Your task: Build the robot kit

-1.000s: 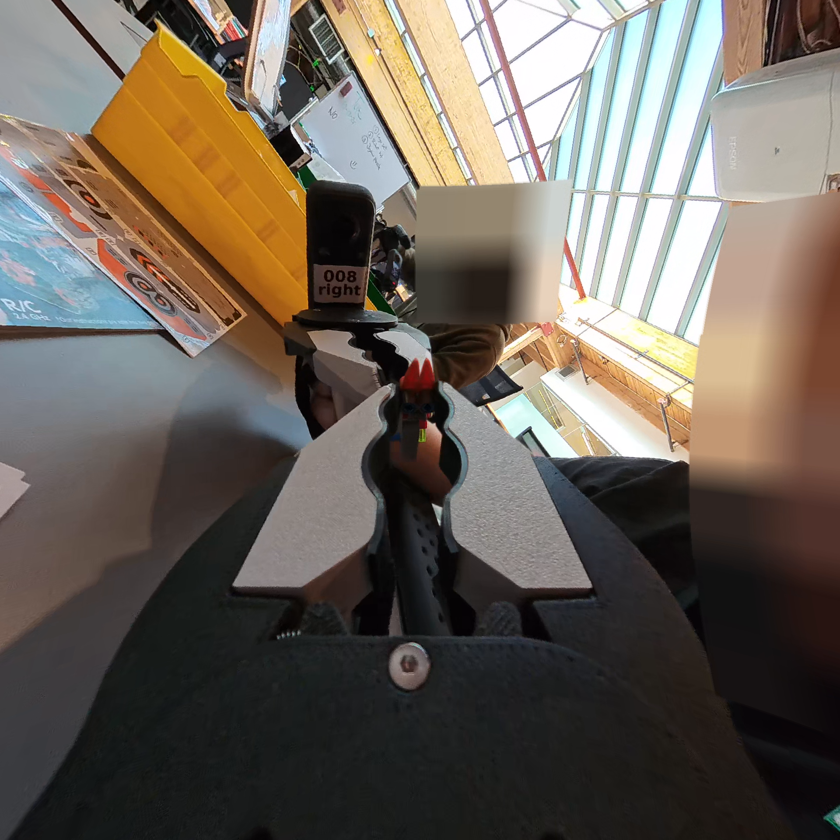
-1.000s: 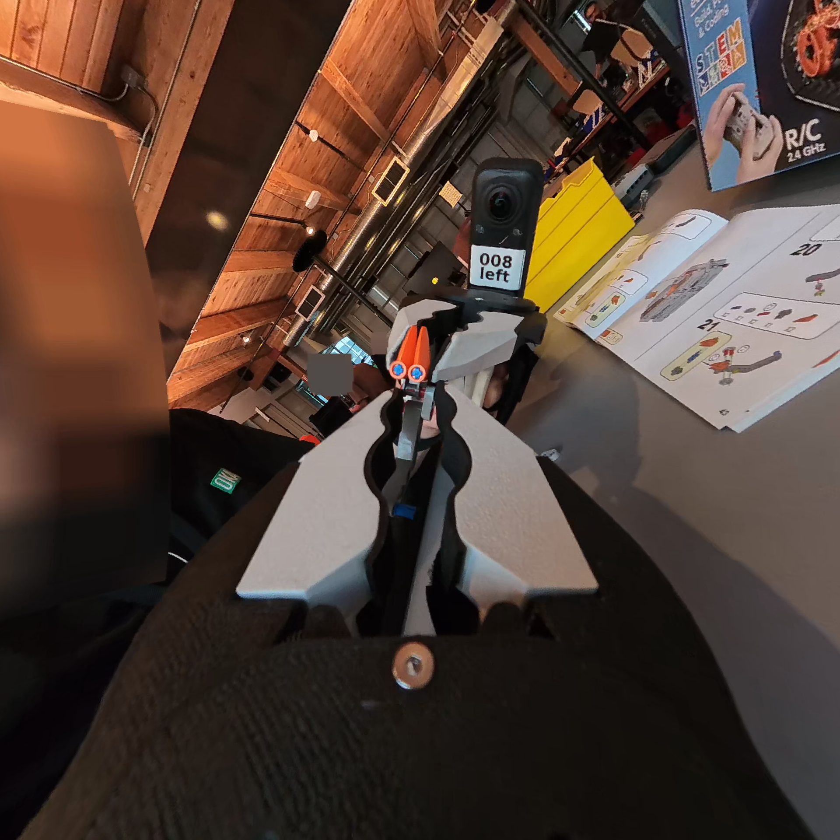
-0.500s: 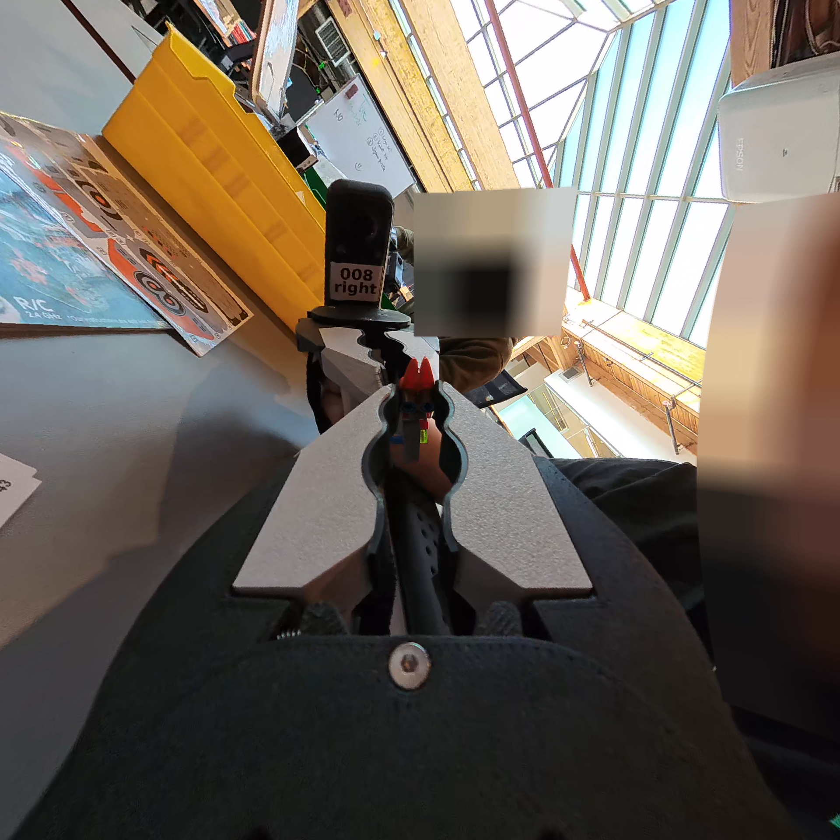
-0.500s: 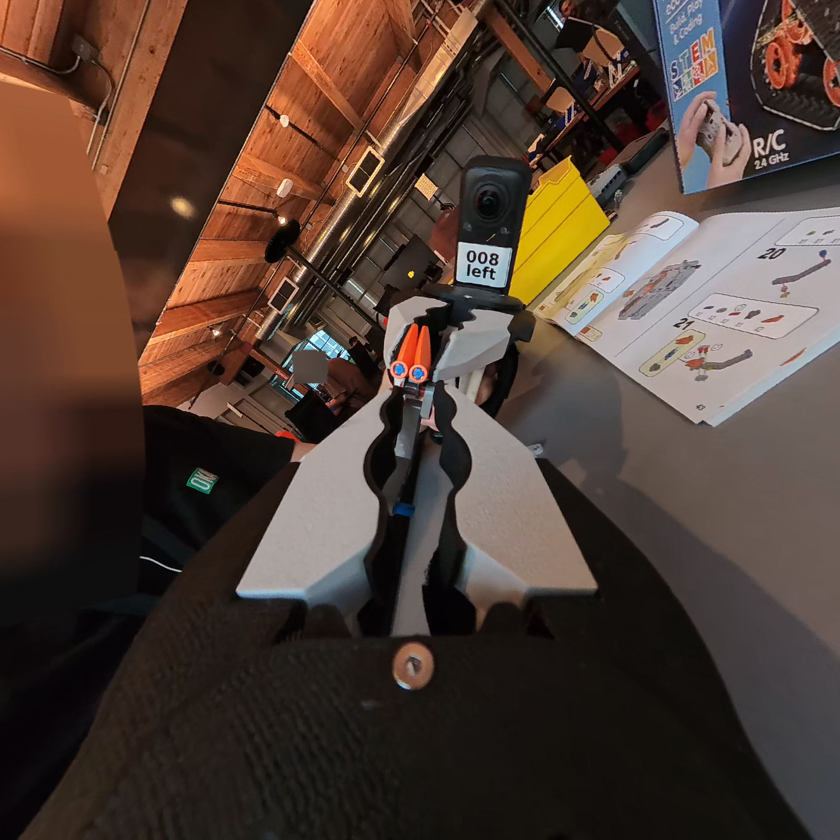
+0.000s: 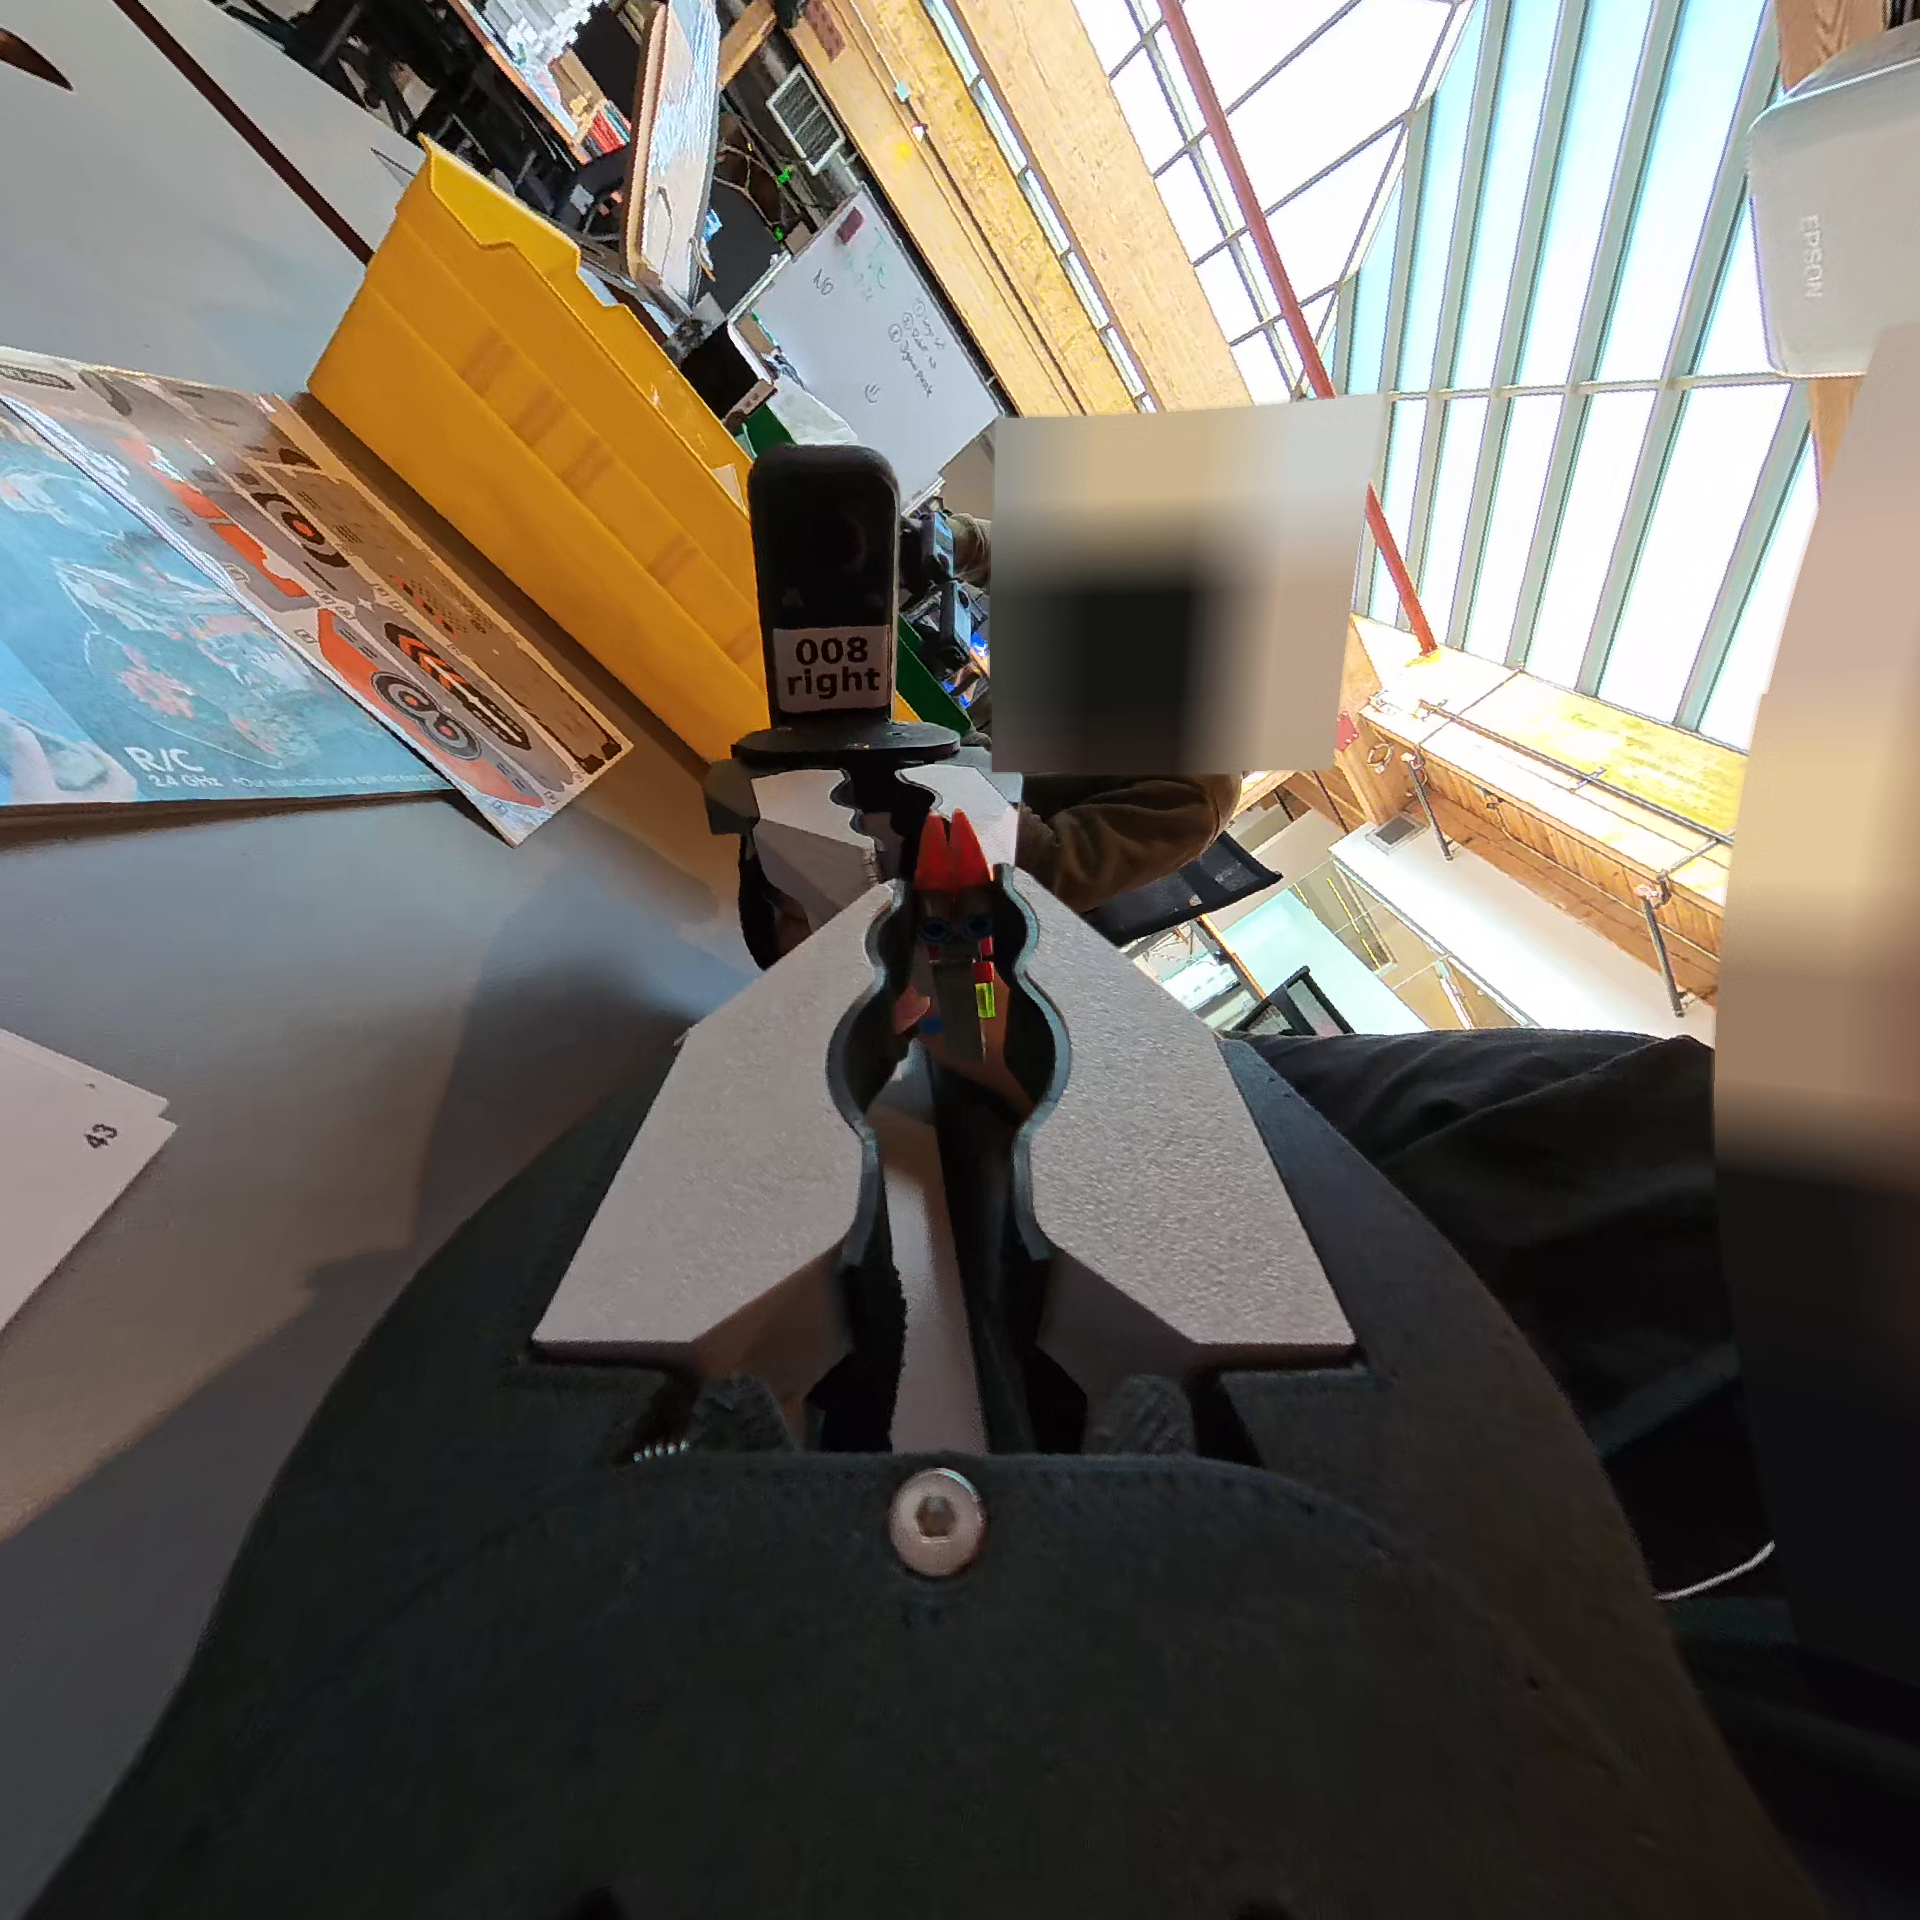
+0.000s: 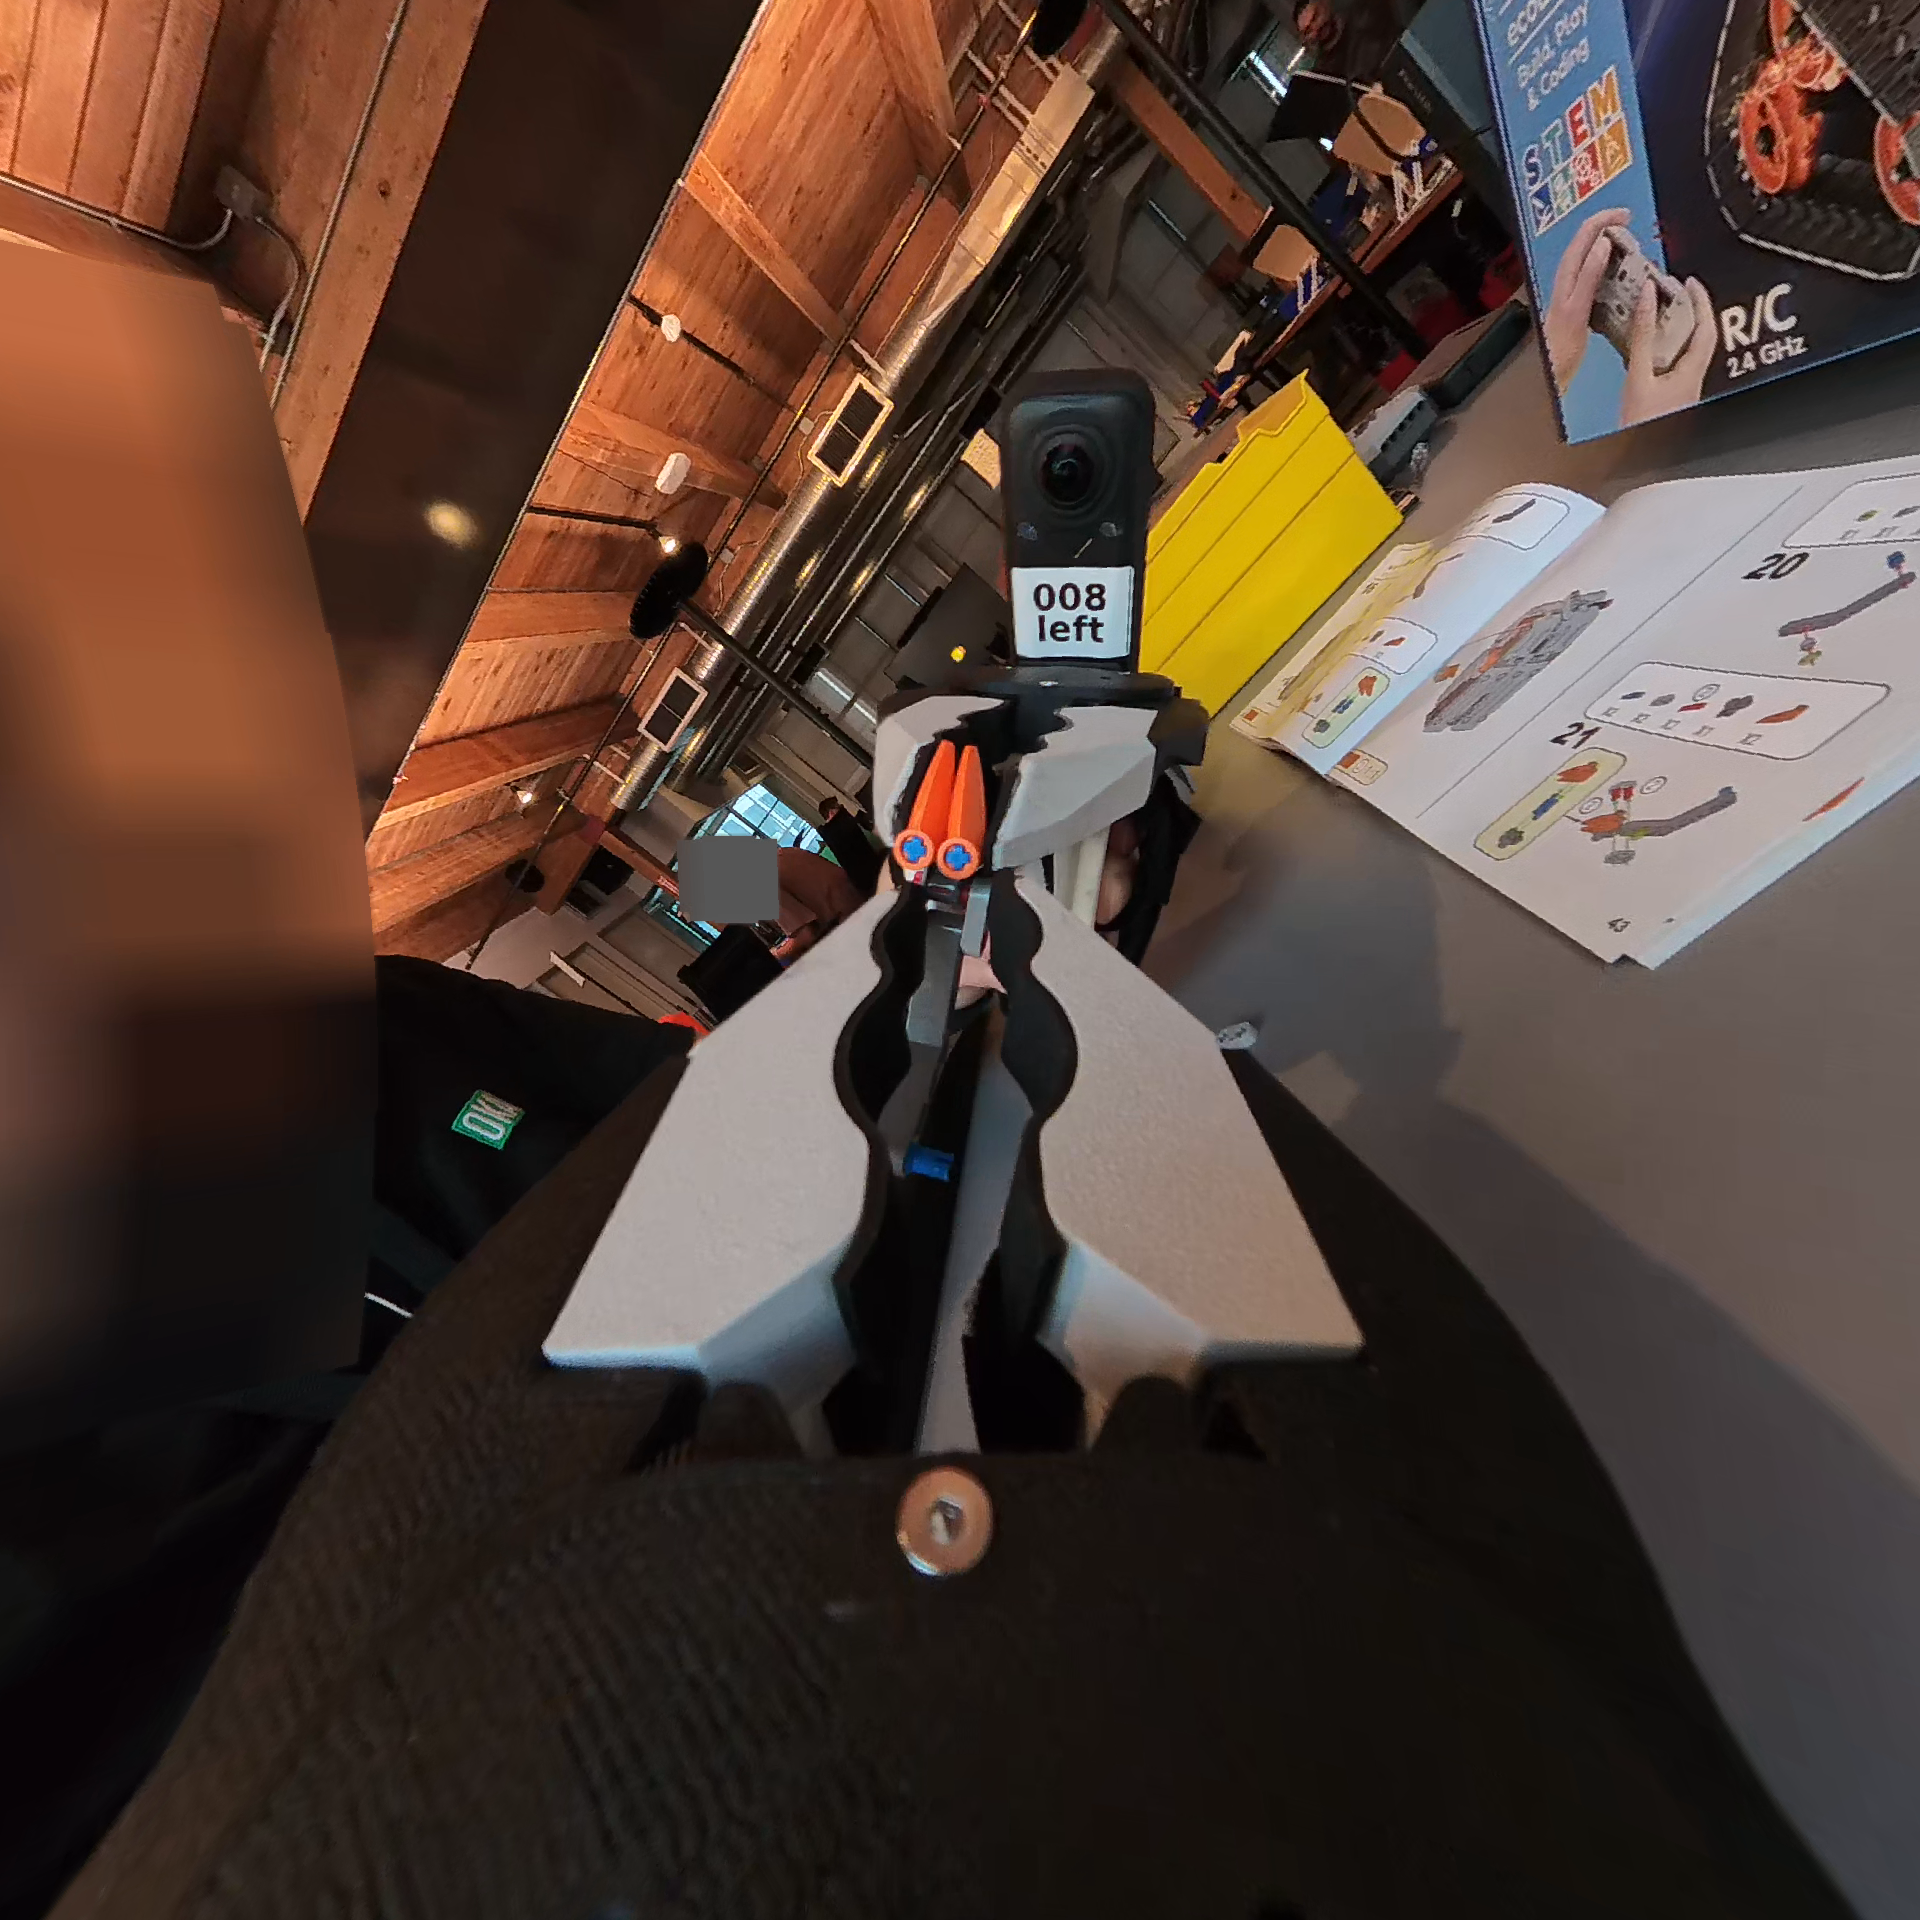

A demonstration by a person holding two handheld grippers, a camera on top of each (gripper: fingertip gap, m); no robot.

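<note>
A small brick assembly, a grey beam topped by two orange pointed pieces with blue pins, is held in the air between the two grippers, which face each other tip to tip. My left gripper is shut on it, with the orange pieces at its fingertips. My right gripper is shut on the grey beam. The far gripper shows in each view, the right one and the left one. Both hover just above the grey table.
A yellow bin stands at the back of the table and also shows in the right wrist view. A printed toy box, an open instruction booklet and a sticker sheet lie beside it. A person in dark clothing sits close. Both grippers' tips are close together, under 4 cm apart.
Both grippers stay shut on the assembly and have turned slightly together. The box and booklet have shifted a little in both views.
</note>
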